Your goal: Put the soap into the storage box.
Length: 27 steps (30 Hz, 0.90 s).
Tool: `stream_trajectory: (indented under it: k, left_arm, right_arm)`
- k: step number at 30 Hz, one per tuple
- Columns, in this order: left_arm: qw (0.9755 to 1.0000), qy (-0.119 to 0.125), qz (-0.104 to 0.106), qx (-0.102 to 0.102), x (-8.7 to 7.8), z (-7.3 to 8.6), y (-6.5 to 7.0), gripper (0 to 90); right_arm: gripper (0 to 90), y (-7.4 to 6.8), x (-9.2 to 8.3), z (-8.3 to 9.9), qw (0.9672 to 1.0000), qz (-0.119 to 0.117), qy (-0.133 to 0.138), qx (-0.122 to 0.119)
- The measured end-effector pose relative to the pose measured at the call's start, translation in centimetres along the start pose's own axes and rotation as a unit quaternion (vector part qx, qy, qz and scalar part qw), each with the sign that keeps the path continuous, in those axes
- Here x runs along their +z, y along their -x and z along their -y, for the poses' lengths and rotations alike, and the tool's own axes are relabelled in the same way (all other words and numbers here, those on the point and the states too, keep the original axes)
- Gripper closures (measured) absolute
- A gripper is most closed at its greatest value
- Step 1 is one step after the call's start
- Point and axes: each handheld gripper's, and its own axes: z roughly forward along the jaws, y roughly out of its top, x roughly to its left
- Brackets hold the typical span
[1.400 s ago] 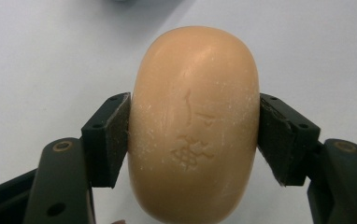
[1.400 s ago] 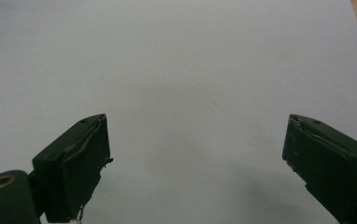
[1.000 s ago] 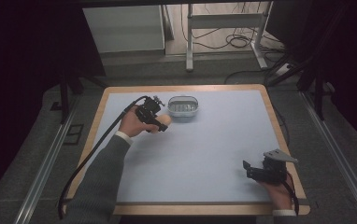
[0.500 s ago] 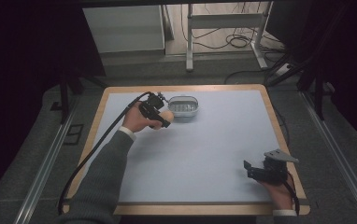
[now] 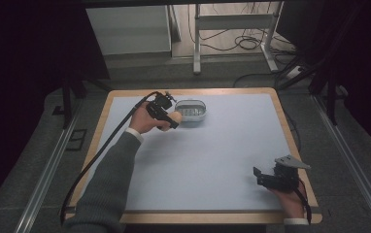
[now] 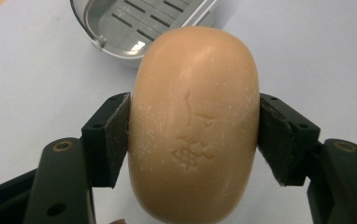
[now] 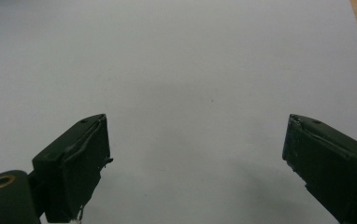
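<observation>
A tan oval bar of soap (image 6: 194, 126) with a stamped mark is clamped between the jaws of my left gripper (image 5: 170, 119), which is shut on it. In the high view the soap (image 5: 175, 117) hangs just left of a metal soap dish (image 5: 192, 111) at the back of the table. The dish's slotted tray (image 6: 134, 23) lies just beyond the soap in the left gripper view. Down at the front right corner, my right gripper (image 5: 257, 176) rests low over the table, open with nothing between its pads (image 7: 85, 163).
The table is a pale blue mat (image 5: 212, 155) with a wooden border (image 5: 290, 121). Past the far edge stand a white cabinet (image 5: 127, 29), a metal frame (image 5: 232, 19) and cables on the floor (image 5: 244, 43).
My left gripper has carried the soap to the right, up beside the dish. The right gripper has stayed where it was.
</observation>
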Motion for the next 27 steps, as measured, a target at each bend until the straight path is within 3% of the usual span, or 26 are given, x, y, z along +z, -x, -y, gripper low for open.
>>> stream_trajectory:
  k: [27]
  left_arm:
    - [0.9999, -0.007, -0.006, 0.012, 1.8, -4.0, -1.1, 32.3]
  right_arm:
    - [7.6, 0.3, 0.0, 0.1, 1.0000, 0.002, -0.002, 0.003]
